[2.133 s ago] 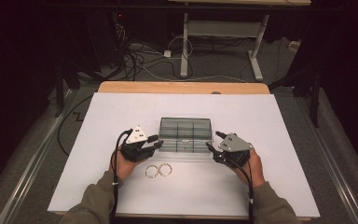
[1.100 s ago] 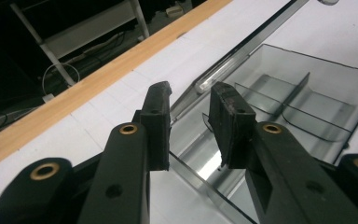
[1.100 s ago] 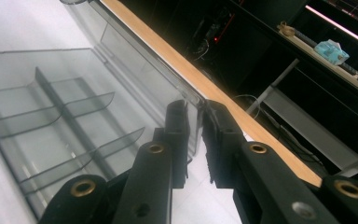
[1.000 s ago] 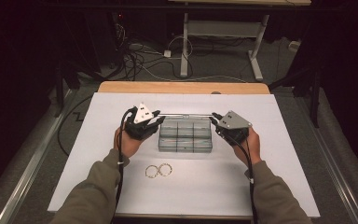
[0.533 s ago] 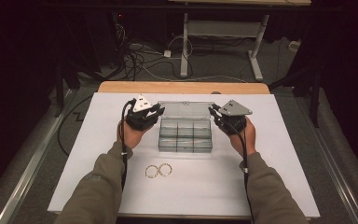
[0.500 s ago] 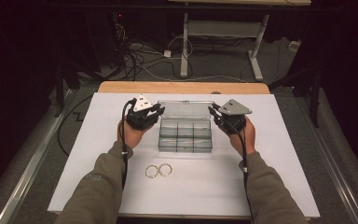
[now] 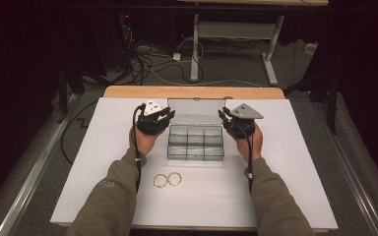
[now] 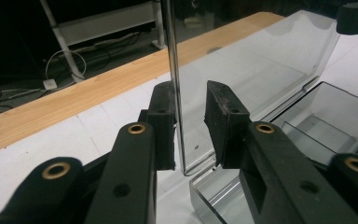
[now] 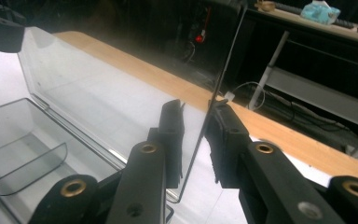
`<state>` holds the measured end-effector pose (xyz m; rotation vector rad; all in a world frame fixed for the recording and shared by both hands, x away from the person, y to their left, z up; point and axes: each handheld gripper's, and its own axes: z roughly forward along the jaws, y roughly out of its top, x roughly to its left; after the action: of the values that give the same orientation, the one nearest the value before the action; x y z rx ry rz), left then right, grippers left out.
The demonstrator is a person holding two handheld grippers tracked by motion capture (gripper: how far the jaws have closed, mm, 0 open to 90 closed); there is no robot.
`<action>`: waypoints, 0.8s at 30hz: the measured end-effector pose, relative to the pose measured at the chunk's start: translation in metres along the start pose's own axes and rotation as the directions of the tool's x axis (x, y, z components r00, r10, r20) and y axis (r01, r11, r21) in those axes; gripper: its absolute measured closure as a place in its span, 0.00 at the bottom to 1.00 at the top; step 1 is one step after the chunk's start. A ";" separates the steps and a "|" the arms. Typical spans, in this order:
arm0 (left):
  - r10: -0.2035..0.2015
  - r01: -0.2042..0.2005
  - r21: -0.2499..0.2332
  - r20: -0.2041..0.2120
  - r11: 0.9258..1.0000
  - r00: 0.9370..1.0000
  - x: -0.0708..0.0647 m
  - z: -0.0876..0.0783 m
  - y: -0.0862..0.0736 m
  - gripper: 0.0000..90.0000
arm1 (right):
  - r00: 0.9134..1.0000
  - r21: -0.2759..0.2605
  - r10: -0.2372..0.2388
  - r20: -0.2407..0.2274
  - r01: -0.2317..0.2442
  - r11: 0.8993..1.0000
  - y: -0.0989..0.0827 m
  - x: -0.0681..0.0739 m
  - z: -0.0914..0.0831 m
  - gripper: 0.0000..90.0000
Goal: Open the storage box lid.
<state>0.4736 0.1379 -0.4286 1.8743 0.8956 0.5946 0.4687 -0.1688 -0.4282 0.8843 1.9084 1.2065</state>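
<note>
One white table is taking up most of the floor in front of me, with a wooden strip running along its far edge. In the middle of it one clear plastic organiser box is sitting with its six compartments bare, in two rows of three, and its one lid is standing raised at the back. Two hand-held tools are working that lid. The left gripper is straddling the lid's left edge, one pad touching the sheet, the other standing just off it. The right gripper is doing the same at the right edge, its jaws having just been opening, slightly parted around the sheet. Two gold rings are lying together, touching, near the person's side.
</note>
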 end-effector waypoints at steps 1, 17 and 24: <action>-0.005 0.005 0.001 -0.002 1.000 1.000 0.000 0.001 -0.001 0.78 | 1.000 0.006 -0.002 0.004 0.002 1.000 -0.001 0.000 0.002 0.84; -0.028 0.030 0.085 -0.018 0.996 0.999 0.002 0.021 -0.017 0.78 | 0.999 0.083 0.042 0.021 -0.044 0.996 -0.018 0.003 0.018 0.82; -0.056 0.056 0.094 -0.007 0.994 0.998 0.003 0.025 -0.025 0.78 | 0.998 0.112 0.054 0.023 -0.056 0.992 -0.024 0.006 0.021 0.79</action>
<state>0.4851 0.1335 -0.4621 1.9262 0.9915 0.5305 0.4794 -0.1626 -0.4583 1.0100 1.9633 1.1269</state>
